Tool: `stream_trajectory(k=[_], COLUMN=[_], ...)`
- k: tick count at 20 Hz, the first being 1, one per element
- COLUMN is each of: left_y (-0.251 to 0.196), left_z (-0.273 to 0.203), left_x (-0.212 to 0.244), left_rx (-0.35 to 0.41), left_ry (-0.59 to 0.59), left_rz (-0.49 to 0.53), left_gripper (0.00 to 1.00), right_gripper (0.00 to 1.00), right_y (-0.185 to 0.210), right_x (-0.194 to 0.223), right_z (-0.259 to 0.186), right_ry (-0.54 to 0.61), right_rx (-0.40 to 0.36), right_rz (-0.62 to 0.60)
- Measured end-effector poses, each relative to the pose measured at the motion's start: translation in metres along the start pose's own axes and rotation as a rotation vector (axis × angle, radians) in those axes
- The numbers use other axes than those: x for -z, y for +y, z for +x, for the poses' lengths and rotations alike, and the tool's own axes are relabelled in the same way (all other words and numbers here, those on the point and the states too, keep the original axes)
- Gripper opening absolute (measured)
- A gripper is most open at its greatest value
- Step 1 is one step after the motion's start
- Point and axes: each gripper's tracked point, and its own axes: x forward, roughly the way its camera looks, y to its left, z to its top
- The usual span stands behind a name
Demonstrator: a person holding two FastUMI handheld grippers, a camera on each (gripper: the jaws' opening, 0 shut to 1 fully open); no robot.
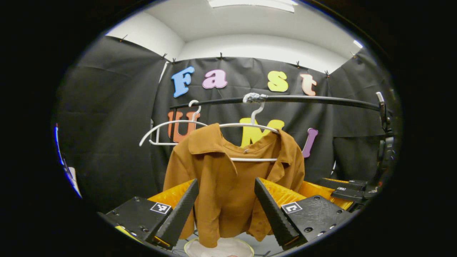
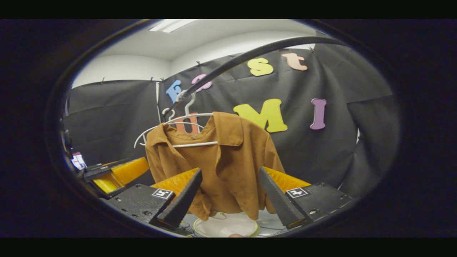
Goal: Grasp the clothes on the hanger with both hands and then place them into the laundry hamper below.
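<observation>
Brown collared shirt (image 1: 228, 185) hangs on a white hanger (image 1: 250, 125), hook over a dark horizontal rail (image 1: 321, 100); shirt front faces both cameras, collar spread, hem drooping loose. A 2nd white hanger (image 1: 160, 132), bare, hangs on the same rail just beside the first. Below the hem, a pale round hamper (image 1: 221, 248) with a light rim sits directly under the shirt, seen at the lower edge of the left gripper view. Left hand-held gripper (image 1: 226, 203): released, 2 fingers spread wide, shirt body seen between them but farther off, no contact. Right hand-held gripper (image 2: 230, 194): likewise spread apart, fingers framing the lower shirt (image 2: 228, 167), not touching cloth. In the right gripper view the hanger (image 2: 192, 117), rail (image 2: 250, 57) and hamper (image 2: 228, 226) show again, hamper under the hem. The other gripper appears at the far edge of each view, off to the side of the shirt.
</observation>
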Motion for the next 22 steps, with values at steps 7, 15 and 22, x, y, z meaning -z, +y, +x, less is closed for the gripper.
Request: stream_trajectory(k=[7, 15, 22], left_y=[0.017, 0.023, 0.022], left_z=[0.071, 0.117, 0.137], left_x=[0.011, 0.023, 0.021], left_rx=[0.030, -0.018, -0.083], left_ry=[0.043, 0.075, 0.088], left_rz=[-0.100, -0.103, -0.151], left_gripper=[0.92, 1.00, 1.00], right_gripper=[0.98, 0.98, 0.93], right_y=[0.008, -0.005, -0.009], right_x=[0.005, 0.010, 0.001], right_z=[0.076, 0.122, 0.142], right_ry=[0.037, 0.055, 0.042], right_rx=[0.029, 0.064, 0.070], right_rz=[0.093, 0.203, 0.301])
